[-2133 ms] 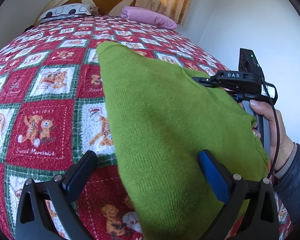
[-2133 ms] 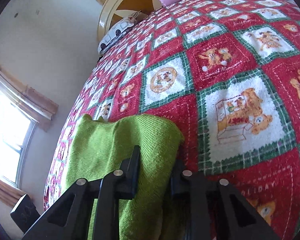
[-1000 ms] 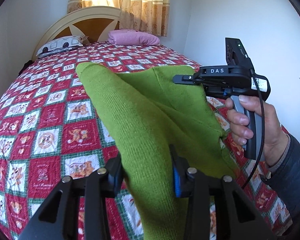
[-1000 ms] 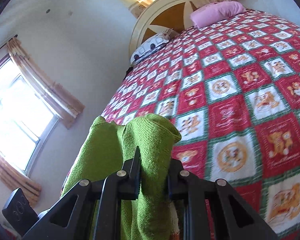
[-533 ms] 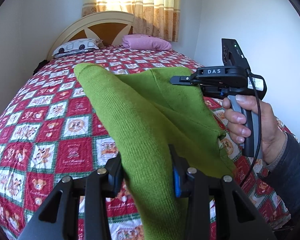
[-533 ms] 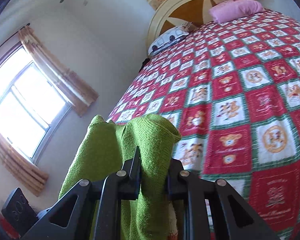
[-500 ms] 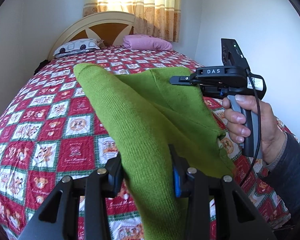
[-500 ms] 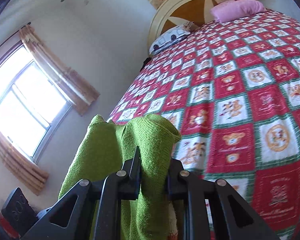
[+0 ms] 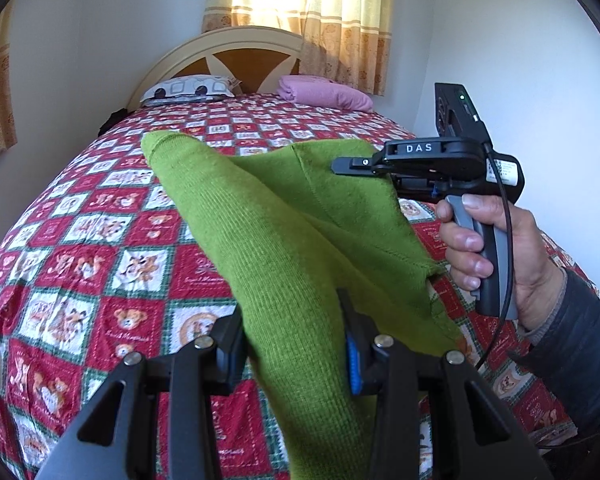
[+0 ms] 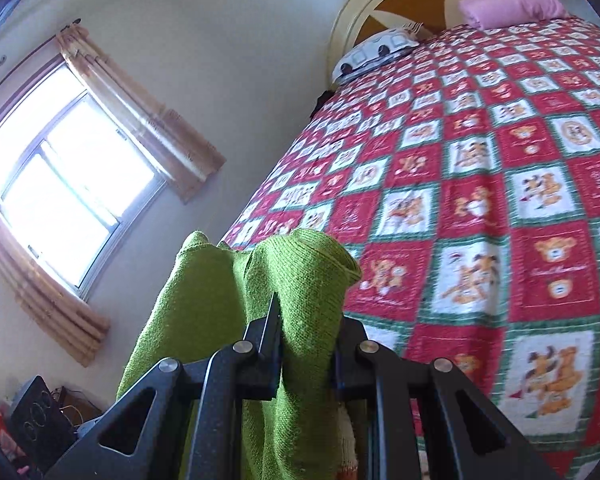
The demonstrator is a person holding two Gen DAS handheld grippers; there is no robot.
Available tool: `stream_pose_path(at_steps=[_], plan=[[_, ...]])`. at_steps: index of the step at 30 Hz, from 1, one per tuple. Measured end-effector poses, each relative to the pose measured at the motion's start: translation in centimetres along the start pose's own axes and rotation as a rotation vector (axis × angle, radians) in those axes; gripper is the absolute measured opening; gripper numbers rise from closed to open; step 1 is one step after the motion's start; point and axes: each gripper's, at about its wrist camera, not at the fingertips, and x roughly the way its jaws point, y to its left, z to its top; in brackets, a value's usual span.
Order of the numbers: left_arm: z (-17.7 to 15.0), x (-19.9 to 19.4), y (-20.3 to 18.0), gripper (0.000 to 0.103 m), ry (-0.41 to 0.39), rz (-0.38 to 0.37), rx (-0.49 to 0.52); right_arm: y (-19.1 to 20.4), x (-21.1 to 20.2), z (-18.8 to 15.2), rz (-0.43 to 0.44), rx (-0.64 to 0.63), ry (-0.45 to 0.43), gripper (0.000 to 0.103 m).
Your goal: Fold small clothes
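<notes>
Green knit garment [image 9: 284, 240] is held up off the bed [image 9: 100, 240], above the red-and-white bear-print quilt at its foot end; none of the visible cloth touches the quilt.

Left gripper [image 9: 296, 344]: fingers clenched on a thick fold of the garment, which runs up and away from the pinch toward the headboard [image 9: 236, 52] and ends in a rounded cuff-like tip. Below the pinch, the cloth hangs down between the gripper's black arms.

Right gripper [image 10: 308, 344]: fingers pressed in on a bunched edge of the same garment; a rolled hem sits just above the pinch. From the left wrist view, this gripper's nose [image 9: 356, 163] lies against the garment's far panel, on the side away from the headboard's left post. The right hand [image 9: 496, 248] wraps the grey handle, with a black cable looping past it.

The garment spans between the two pinch points, sagging into a seam fold in the middle.

At the headboard: patterned pillow [image 9: 188, 88] and pink pillow [image 9: 324, 94], both well apart from the garment. Curtains [image 9: 308, 20] hang behind the headboard.
</notes>
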Motion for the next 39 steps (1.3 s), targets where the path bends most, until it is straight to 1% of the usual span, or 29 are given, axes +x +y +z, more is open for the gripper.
stream_pose_path(at_steps=[9, 20, 25, 30, 33, 39], plan=[[-1.6, -1.2, 3.5, 0.04, 0.0, 0.047, -0.047, 3.4, 4.7, -0.4, 0.034, -0.037, 0.069, 0.019], [-3.2, -2.3, 7.8, 0.04, -0.002, 0.13, -0.115, 8.6, 11.2, -0.4, 0.068, -0.123, 0.16, 0.019], [-4.0, -2.6, 9.6, 0.04, 0.008, 0.165, -0.143, 10.5, 14.0, -1.0, 0.081, -0.145, 0.202, 0.019], [-5.1, -2.4, 11.2, 0.04, 0.022, 0.185, -0.18, 11.3, 16.7, -1.7, 0.076, -0.16, 0.246, 0.019], [-6.1, -2.0, 12.1, 0.04, 0.043, 0.194, -0.214, 11.5, 17.9, -2.2, 0.074, -0.163, 0.268, 0.019], [-7.4, -1.7, 13.3, 0.04, 0.061, 0.188, -0.251, 11.5, 19.7, -2.6, 0.07, -0.153, 0.287, 0.019]])
